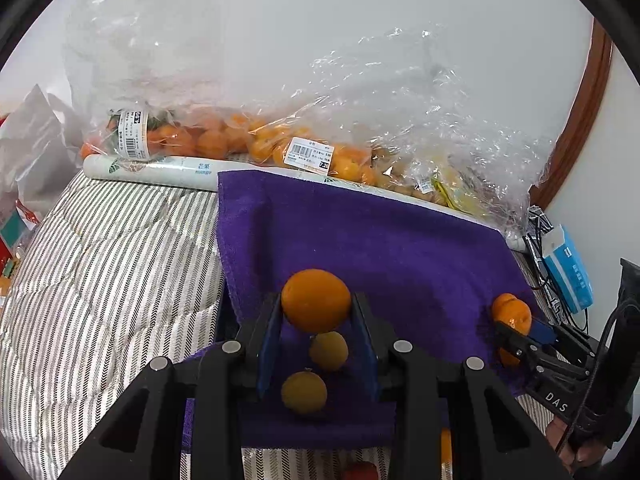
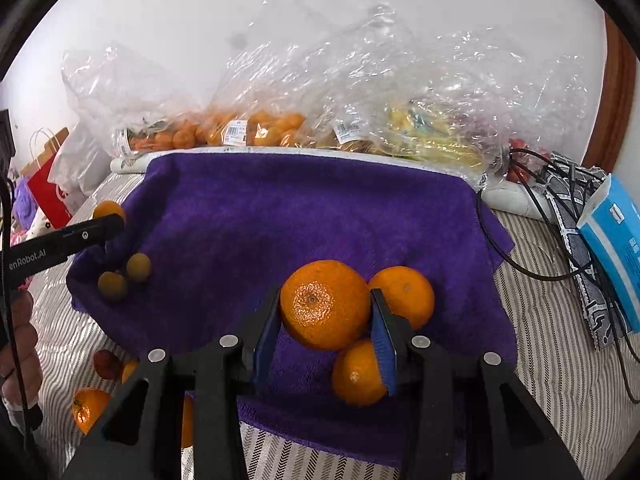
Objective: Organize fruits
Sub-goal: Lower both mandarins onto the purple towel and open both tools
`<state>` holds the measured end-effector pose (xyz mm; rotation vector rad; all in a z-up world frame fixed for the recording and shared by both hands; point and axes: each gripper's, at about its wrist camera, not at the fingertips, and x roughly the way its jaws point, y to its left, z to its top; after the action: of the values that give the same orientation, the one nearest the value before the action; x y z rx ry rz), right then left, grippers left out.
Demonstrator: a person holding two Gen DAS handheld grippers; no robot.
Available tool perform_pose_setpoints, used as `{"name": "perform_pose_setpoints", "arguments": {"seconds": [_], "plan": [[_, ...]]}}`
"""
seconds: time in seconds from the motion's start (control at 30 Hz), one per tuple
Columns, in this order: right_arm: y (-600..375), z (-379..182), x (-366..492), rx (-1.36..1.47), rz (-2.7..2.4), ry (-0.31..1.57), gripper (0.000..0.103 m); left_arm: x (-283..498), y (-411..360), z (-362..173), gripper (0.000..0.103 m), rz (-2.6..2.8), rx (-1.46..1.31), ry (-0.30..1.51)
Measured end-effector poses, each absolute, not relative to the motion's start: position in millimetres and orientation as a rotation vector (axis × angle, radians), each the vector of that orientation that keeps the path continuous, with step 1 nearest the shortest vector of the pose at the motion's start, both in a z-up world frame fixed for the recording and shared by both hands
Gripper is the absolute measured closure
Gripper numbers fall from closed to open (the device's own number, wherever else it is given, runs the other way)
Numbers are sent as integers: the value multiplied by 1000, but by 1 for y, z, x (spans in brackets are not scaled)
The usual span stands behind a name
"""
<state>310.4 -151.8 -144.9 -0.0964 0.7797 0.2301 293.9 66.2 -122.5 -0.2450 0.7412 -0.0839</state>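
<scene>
The left tool (image 1: 316,308) pinches an orange (image 1: 316,300) between its blue pads, held above the purple towel (image 1: 400,240); just below it on the cloth lie two small yellowish fruits (image 1: 328,350), close together. The right tool (image 2: 324,312) likewise grips a mandarin (image 2: 324,304), and two more mandarins (image 2: 404,294) rest on the towel just beside and under its right finger. So the sorting looks well begun: small yellow fruits gather at the towel's left side, mandarins at its right, and each tool seems to be carrying one more piece toward its group. The towel is spread over a striped bedcover (image 1: 100,260). Much is likely left to do. Off the towel, near the person's left hand (image 2: 18,344), a few loose fruits (image 2: 88,408) lie on the bedcover, among them a mandarin and a dark reddish one. Behind the towel, clear plastic bags (image 2: 360,92) with price labels hold many more oranges, and something yellow I cannot identify. A blue box (image 2: 616,256) and cables (image 2: 520,216) lie at the right, apart from the fruit.
</scene>
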Motion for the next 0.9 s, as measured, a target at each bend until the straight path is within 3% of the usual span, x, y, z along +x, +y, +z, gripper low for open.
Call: {"name": "perform_pose_setpoints", "arguments": {"seconds": [0.9], "plan": [[-155,-140,307,-110,226,757,60,300,46,-135,70,-163,-193,818]]}}
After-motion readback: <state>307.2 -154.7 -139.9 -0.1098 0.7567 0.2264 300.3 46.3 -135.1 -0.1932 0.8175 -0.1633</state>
